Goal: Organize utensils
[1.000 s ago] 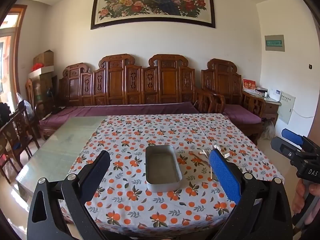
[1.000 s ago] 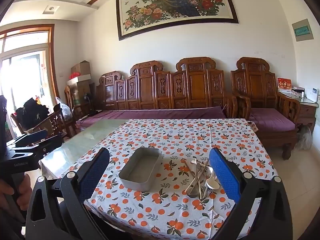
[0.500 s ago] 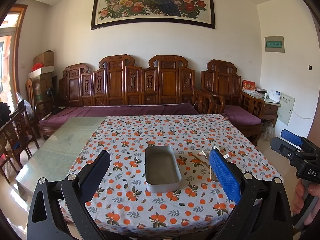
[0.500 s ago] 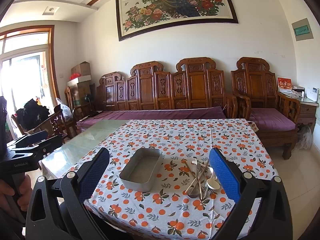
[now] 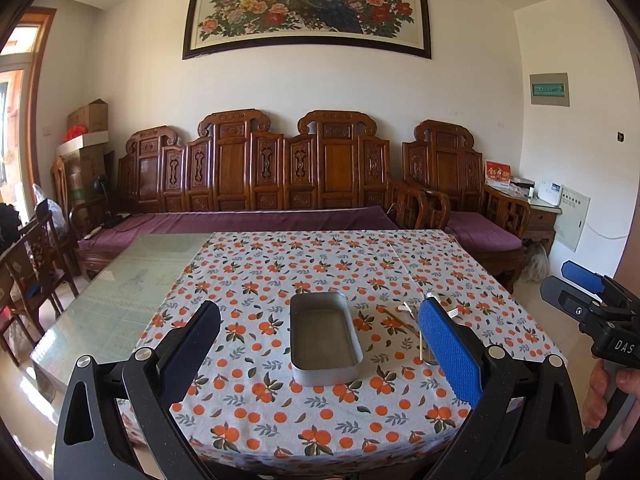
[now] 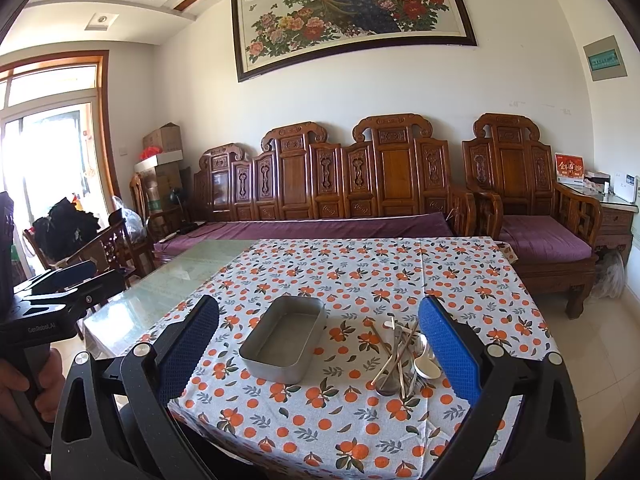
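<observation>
I see the table (image 6: 132, 304) stretching away from me toward the carved wooden bench (image 6: 344, 184) at the wall, its left part bare glass. The orange-print tablecloth (image 6: 360, 272) covers the rest and hangs over the near edge just under my grippers. A strip of floor shows past the cloth's right edge, in front of the wooden armchair (image 6: 532, 216).

My left gripper (image 5: 320, 348) hangs short of the near table edge with its fingers spread wide, nothing between them. My right gripper (image 6: 320, 350) hangs at the same edge, fingers equally wide apart and holding nothing. In the left view it shows at the far right, off the table's right side over the floor.

The metal tray (image 5: 324, 338) lies on the cloth near the front edge, long side pointing away from me, with printed cloth showing all round it. In the right view it sits angled, left of the pile.

The utensils (image 6: 404, 356) lie in a loose crossed heap just right of the tray, apart from it: chopsticks (image 6: 390, 354), metal pieces, and a white spoon (image 6: 424, 364) on the right. The heap sits close to my right gripper's blue finger (image 6: 450, 356) in that view.
</observation>
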Demonstrator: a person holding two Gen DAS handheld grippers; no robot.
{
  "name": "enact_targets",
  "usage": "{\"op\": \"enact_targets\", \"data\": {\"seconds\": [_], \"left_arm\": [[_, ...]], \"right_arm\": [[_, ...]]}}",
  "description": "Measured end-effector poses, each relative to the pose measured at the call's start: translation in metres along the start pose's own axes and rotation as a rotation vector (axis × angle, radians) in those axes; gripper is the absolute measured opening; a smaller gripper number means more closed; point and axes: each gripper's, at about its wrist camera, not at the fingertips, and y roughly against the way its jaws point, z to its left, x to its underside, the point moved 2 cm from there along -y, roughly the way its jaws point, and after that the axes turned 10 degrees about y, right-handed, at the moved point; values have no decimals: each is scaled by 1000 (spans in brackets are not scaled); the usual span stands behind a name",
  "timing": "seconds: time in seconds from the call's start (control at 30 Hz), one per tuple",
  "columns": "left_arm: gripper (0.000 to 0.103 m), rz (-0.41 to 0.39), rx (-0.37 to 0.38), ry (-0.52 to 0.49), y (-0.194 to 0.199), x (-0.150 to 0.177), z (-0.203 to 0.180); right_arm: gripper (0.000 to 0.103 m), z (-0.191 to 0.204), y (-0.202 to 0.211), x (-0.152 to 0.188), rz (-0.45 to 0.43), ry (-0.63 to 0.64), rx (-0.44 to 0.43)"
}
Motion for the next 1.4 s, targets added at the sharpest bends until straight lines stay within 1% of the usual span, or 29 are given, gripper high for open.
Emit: {"op": "enact_targets", "data": {"seconds": [0.33,0.57,0.6,0.77,1.03,1.23,1.4], "left_arm": [[96,-2,1,1,2,-1,-1],[96,-6,2,-1,1,-8,-4],[96,-6,2,2,7,-8,-5],[96,-9,2,4,9,-10,-6],[96,-11,4,4,9,-10,-6],[96,-12,5,5,9,-10,-6],[96,-12,6,5,10,-10,-7]], "right_arm": [[100,-1,1,0,-2,0,-2],[100,-3,1,0,-3,-5,-2],[100,-3,1,0,-3,-5,-2],[100,-4,2,1,-7,-6,-2],[100,-2,1,-2,-9,-6,0],[100,7,-1,-6,-12,-6,0],[100,5,0,-5,-13,-7,0]]}}
